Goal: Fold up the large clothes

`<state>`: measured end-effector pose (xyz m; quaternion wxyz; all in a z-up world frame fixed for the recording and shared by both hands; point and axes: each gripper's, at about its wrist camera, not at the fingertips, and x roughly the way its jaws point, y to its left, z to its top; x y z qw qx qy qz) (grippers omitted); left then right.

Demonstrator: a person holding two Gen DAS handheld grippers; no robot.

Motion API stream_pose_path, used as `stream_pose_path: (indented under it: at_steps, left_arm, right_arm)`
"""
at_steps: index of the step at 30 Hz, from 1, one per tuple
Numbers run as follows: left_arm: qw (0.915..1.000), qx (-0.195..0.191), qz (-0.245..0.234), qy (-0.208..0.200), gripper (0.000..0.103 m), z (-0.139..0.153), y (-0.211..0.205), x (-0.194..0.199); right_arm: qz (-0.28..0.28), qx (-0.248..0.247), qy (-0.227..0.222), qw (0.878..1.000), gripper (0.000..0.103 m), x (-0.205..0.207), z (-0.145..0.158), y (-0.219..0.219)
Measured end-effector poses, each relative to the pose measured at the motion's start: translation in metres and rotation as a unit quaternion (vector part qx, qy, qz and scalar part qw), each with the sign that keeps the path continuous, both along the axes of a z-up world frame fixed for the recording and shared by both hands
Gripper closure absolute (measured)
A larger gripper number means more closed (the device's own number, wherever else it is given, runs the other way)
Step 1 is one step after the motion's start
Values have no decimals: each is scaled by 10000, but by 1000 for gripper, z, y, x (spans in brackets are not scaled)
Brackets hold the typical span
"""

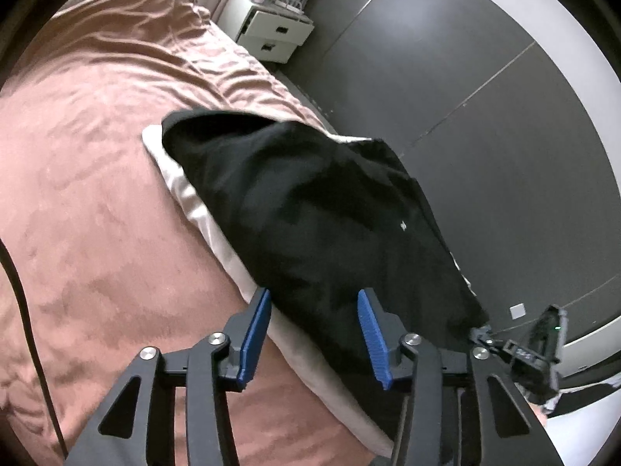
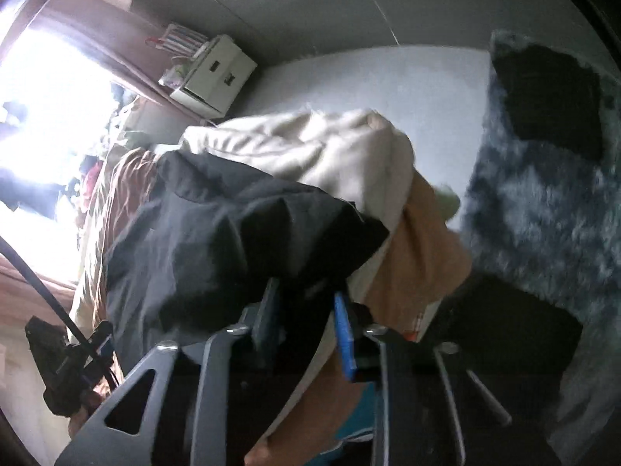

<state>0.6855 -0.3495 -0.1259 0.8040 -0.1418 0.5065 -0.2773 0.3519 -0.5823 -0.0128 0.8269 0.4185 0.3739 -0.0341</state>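
Left wrist view: a black garment [image 1: 310, 209] is seen lying on a cream cloth [image 1: 182, 190] at the edge of a bed covered in a wrinkled, dusty-pink bedspread [image 1: 97, 155]. The black garment appears already doubled into a thick, soft, roughly oblong bundle, running from ten o'clock to four o'clock. Its near edge lies between the blue ribbed pads of the left hand-held gripper [image 1: 314, 303], whose jaws stand parted and press on nothing. A white two-drawer bedside cabinet [image 1: 271, 27] is seen at twelve o'clock, beside smooth grey floor tiles [image 1: 485, 116].

Right wrist view: the picture is rolled and blurred. The same black garment [image 2: 233, 229] is seen bunched at the centre, its cloth matte and heavy. The right hand-held gripper [image 2: 306, 303] is clenched on a fold of it, with dark fabric pinched between the narrowed pads. Cream cloth [image 2: 330, 147] is mounded at one o'clock, tan cloth [image 2: 423, 244] hangs at three o'clock, and a shaggy grey-blue rug [image 2: 543, 202] lies on the floor beyond.

The fold is judged partly done: the bundle is compact, yet a further fold or smoothing seems left.
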Motion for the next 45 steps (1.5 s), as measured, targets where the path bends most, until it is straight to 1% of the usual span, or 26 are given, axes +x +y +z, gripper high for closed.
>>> stream_pose_path:
  at_steps: [1,4,7,11,14,15,17,18,21,22,23,25,28,31,32,33,34,35,36,37,38,39,42,44,45]
  left_arm:
    - [10000,29,24,-10,55,0,0,3]
    - [9999,63,79,-20,56,-2,0,13]
    - [9999,75,77,-84,59,-6,-1,22]
    - [9997,84,62,-209,60,-8,-3,34]
    - [9995,93,50,-312,60,-4,-3,43]
    - [9992,119,84,-362,60,0,0,44]
    - [9985,157,199,-475,60,8,7,42]
    - [9980,130,290,-554,60,14,14,40]
    - [9976,77,357,-590,60,25,27,32]
    - [9976,90,350,-585,60,28,30,27]
    - [9977,103,325,-592,60,31,33,21]
    - [9976,121,292,-619,60,36,37,11]
    - [9975,128,223,-653,59,48,46,-11]
    - [9970,166,94,-748,59,62,52,-33]
    - [9967,168,52,-798,57,68,56,-43]
    - [9964,162,22,-835,51,73,59,-51]
    - [9960,148,0,-877,47,78,62,-59]
    - [9956,133,-15,-927,40,82,65,-66]
    - [9946,146,-24,-1031,33,89,70,-76]
    - [9937,174,-28,-1109,29,93,73,-84]
    - [9930,191,-32,-1169,22,97,75,-91]
    - [9920,207,-44,-1245,16,103,80,-101]
    - [9901,240,-65,-1383,6,113,93,-124]
    - [9889,271,-62,-1460,3,118,101,-136]
    - [9882,303,-60,-1500,2,122,107,-146]
  right_arm:
    - [62,-134,-6,9999,91,4,9,-2]
    - [129,-248,-39,9996,94,15,18,-5]
    - [77,-314,-123,9994,95,21,21,-15]
    - [-40,-418,-148,9990,95,22,21,-23]
    - [-205,-204,-124,9995,95,14,17,-38]
    - [-242,-214,-105,9994,92,5,17,-35]
    - [-394,-346,-79,9986,92,-7,24,-40]
    - [-438,-403,-103,9982,92,-15,27,-34]
    - [-462,-441,-268,9976,92,-44,41,-23]
    - [-433,-485,-332,9973,92,-55,47,-21]
    - [-417,-555,-351,9970,92,-57,51,-8]
    - [-339,-623,-407,9966,92,-73,59,-1]
    - [-230,-741,-472,9959,92,-97,59,25]
    - [-183,-864,-571,9945,92,-119,68,46]
    - [-162,-882,-602,9942,92,-125,71,51]
    - [-140,-916,-633,9937,92,-129,72,57]
    - [-117,-1006,-650,9927,89,-137,75,65]
    - [-105,-1081,-644,9920,84,-145,79,73]
    - [-92,-1169,-689,9907,64,-151,82,79]
    - [-74,-1255,-812,9887,36,-163,91,89]
    - [-70,-1303,-879,9875,26,-169,93,95]
    - [-82,-1372,-944,9860,18,-179,99,102]
    - [-87,-1659,-1025,9808,18,-200,109,119]
    - [-81,-1778,-1034,9786,17,-213,112,131]
    - [-92,-1849,-1057,9770,14,-220,114,136]
